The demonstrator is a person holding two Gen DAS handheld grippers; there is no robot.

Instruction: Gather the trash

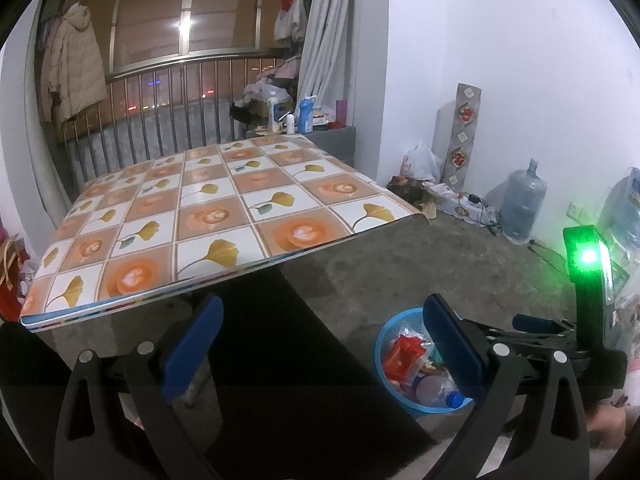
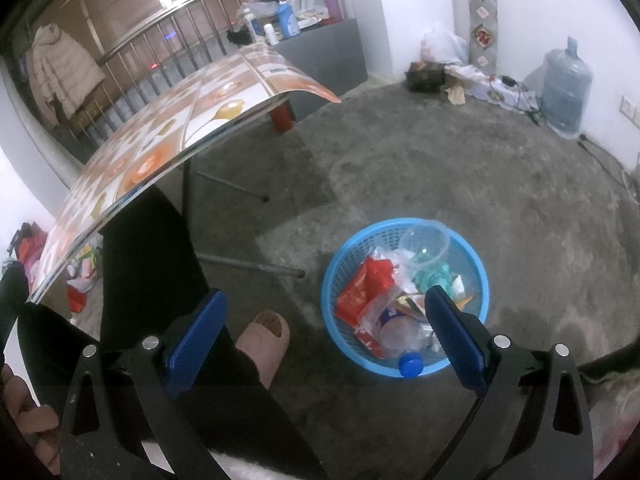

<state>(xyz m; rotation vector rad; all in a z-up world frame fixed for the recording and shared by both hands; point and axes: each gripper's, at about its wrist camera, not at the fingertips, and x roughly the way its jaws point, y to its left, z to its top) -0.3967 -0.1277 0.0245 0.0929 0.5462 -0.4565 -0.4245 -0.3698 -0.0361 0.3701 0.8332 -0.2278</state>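
Note:
A blue plastic basket [image 2: 476, 276] stands on the concrete floor, holding a red wrapper [image 2: 360, 292], a clear cup [image 2: 424, 240], a plastic bottle with a blue cap [image 2: 410, 362] and other wrappers. My right gripper [image 2: 324, 332] hovers above its near left side, open, nothing between its blue pads. In the left wrist view the same basket [image 1: 384, 330] sits low right, partly behind one finger. My left gripper [image 1: 320, 340] is open and holds nothing, in front of the table's near edge. The other gripper [image 1: 588, 280] shows at the right with a green light.
A folding table with a floral tile cover [image 1: 208, 216] fills the left; its metal legs [image 2: 232, 188] reach onto the floor. A person's dark-trousered leg and pink slipper [image 2: 266, 336] are beside the basket. A water jug [image 2: 566, 84], bags and cables line the far wall.

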